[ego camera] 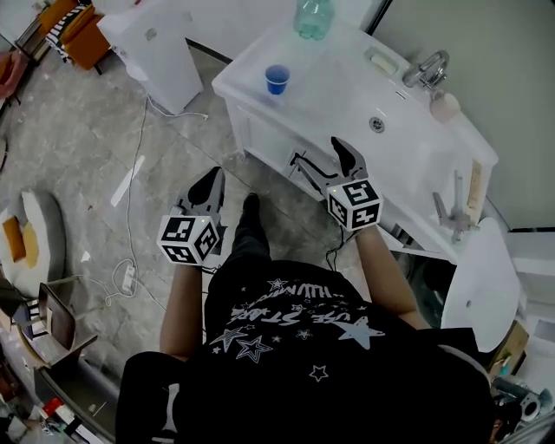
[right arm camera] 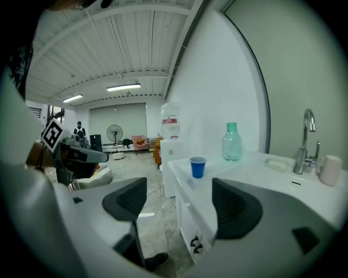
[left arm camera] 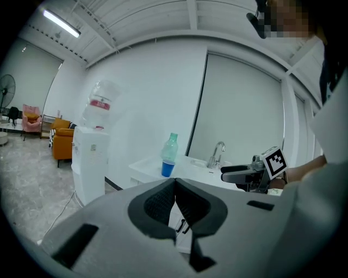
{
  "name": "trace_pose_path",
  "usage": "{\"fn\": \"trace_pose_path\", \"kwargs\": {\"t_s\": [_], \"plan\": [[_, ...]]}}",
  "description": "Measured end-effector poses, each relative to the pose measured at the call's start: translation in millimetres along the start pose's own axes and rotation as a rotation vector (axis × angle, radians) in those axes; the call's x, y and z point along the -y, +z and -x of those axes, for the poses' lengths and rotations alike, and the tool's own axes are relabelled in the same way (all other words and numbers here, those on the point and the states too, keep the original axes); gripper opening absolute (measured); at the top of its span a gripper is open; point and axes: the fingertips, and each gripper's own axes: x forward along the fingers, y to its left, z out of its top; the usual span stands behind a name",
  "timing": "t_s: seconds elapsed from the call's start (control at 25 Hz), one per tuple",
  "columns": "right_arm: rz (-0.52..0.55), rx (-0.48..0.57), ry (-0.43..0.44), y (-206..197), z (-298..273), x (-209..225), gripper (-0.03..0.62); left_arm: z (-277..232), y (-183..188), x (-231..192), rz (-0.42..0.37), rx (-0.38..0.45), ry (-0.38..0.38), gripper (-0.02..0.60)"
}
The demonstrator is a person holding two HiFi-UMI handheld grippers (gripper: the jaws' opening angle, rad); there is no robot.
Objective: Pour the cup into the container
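The blue cup [ego camera: 277, 79] is sitting on the white sink counter [ego camera: 347, 95], near the green bottle [ego camera: 313, 17]. The left gripper [ego camera: 211, 186] is pinching its jaws together, empty. The right gripper [ego camera: 345, 156] is holding its jaws wide apart, empty.

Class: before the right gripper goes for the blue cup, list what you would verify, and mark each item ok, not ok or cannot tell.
1. Small blue plastic cup upright on the white counter: ok.
2. Right gripper jaws apart, nothing between them: ok.
3. Left gripper jaws together, empty, off the counter: ok.
4. Bare counter between right gripper and cup: ok.
5. Liquid in the cup: cannot tell.
6. Which container receives the pour, the clear green plastic bottle beyond the cup or the sink basin: cannot tell.
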Motion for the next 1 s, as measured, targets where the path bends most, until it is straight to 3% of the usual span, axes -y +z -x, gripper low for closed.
{"fn": "trace_pose_path", "kwargs": {"t_s": [0.6, 1.0], "plan": [[0.037, -0.088, -0.021, 22, -141, 61, 0.367, -137, 50, -78, -0.017, -0.066, -0.099, 0.009], [0.092, -0.162, 0.047, 6, -205, 80, 0.367, -199, 62, -113, -0.027, -0.122, -0.143, 0.009]]}}
